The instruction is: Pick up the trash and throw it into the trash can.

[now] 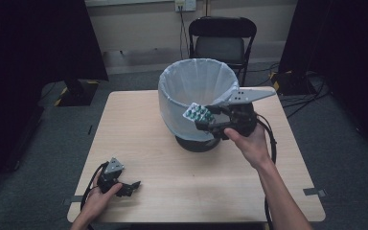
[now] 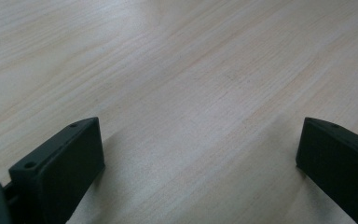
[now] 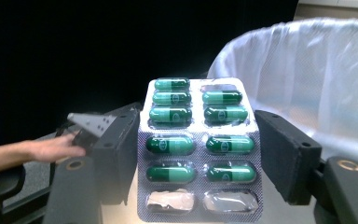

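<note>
My right hand-held gripper (image 1: 206, 116) is clamped on a pill pack (image 1: 197, 113), jaws pressing its two long edges, and I hold it up at the near rim of the bin (image 1: 197, 98). In the right gripper view the pill pack (image 3: 199, 148) stands upright between the jaws: green capsules fill most pockets, while the bottom two pockets look crushed and empty. My left hand-held gripper (image 1: 133, 185) rests low on the desk (image 1: 172, 172) near its front left corner, jaws spread wide with only bare wood between them. The bin stands toward the back of the desk, lined with a white bag (image 3: 317, 79); I cannot see anything inside it. A black folding chair (image 1: 222, 43) stands behind the desk.
</note>
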The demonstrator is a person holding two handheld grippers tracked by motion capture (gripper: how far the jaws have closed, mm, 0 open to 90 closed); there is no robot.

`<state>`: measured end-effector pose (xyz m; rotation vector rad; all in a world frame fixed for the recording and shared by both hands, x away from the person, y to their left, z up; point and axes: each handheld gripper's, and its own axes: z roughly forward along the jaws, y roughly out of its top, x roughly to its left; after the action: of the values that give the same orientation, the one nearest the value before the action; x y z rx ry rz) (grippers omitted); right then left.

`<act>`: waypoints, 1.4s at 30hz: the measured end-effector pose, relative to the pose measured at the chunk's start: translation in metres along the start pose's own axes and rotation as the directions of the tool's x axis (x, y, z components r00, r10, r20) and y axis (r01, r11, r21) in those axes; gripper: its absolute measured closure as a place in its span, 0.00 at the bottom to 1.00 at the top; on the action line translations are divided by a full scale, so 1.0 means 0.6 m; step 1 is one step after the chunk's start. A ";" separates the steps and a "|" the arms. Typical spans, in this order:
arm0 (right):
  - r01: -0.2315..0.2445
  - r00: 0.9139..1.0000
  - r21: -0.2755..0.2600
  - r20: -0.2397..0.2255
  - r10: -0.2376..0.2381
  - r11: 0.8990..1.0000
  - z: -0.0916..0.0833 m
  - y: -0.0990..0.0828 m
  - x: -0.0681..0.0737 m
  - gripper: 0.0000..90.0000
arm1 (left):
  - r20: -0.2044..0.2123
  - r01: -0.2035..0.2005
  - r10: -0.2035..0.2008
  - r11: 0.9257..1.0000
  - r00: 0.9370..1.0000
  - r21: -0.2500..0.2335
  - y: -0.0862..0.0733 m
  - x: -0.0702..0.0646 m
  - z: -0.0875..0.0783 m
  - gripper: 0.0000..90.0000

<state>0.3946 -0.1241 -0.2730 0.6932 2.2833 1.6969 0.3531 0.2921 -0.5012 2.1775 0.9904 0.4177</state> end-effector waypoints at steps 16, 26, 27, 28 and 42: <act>-0.002 1.000 0.000 0.029 0.002 1.000 0.035 0.078 -0.060 0.38 | 0.000 0.000 0.000 1.000 1.000 0.001 0.000 0.000 0.000 0.00; -0.033 0.996 0.035 0.087 0.030 0.999 0.058 0.103 -0.112 0.38 | 0.000 0.001 -0.001 1.000 1.000 0.000 0.000 0.000 0.000 0.00; -0.037 0.995 0.039 0.097 0.033 0.999 0.060 0.105 -0.116 0.38 | 0.000 0.001 -0.001 1.000 1.000 0.000 0.000 0.000 0.000 0.00; -0.038 0.994 0.044 0.108 0.033 0.998 0.062 0.107 -0.120 0.38 | 0.001 -0.001 0.001 1.000 1.000 0.001 0.000 0.000 0.000 0.00; -0.098 0.973 0.118 0.219 0.070 0.988 0.092 0.115 -0.154 0.37 | 0.000 0.001 -0.001 1.000 1.000 0.000 0.000 0.000 0.000 0.00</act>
<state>0.5154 -0.1074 -0.2351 0.9632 2.2526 1.4388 0.3531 0.2921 -0.5012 2.1767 0.9910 0.4170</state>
